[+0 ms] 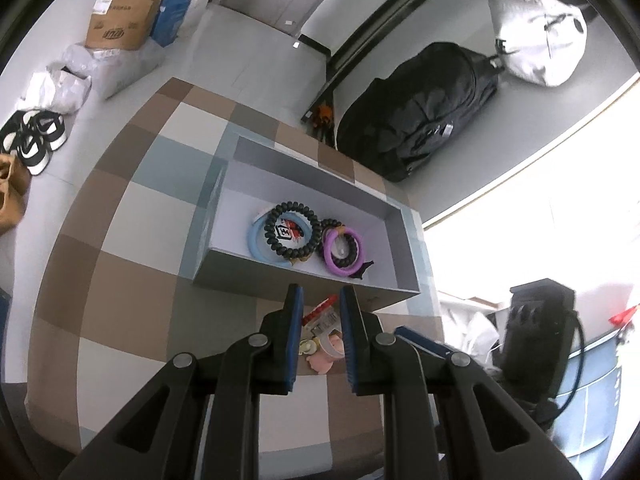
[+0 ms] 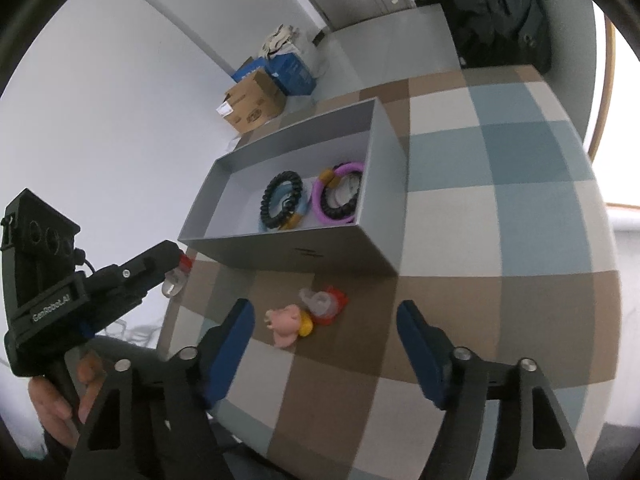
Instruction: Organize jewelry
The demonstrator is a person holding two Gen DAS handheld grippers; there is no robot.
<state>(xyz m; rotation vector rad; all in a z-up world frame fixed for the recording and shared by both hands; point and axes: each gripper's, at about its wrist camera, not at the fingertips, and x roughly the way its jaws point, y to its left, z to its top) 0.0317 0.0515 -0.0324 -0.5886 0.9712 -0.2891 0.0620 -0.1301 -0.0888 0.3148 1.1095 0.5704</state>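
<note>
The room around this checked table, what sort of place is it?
Probably a room in a home or small office used for storage: cardboard boxes stacked against the wall, shoes on the floor, and a black backpack by the table.

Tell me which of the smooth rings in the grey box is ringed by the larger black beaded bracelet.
The pale blue smooth ring, at the box's left in the left wrist view; the larger black beaded bracelet overlaps it. The purple smooth ring holds the smaller one.

Left tool (image 2: 180,268) clamped tight on a small item, right tool (image 2: 326,320) half-spread, both angled downward
</note>
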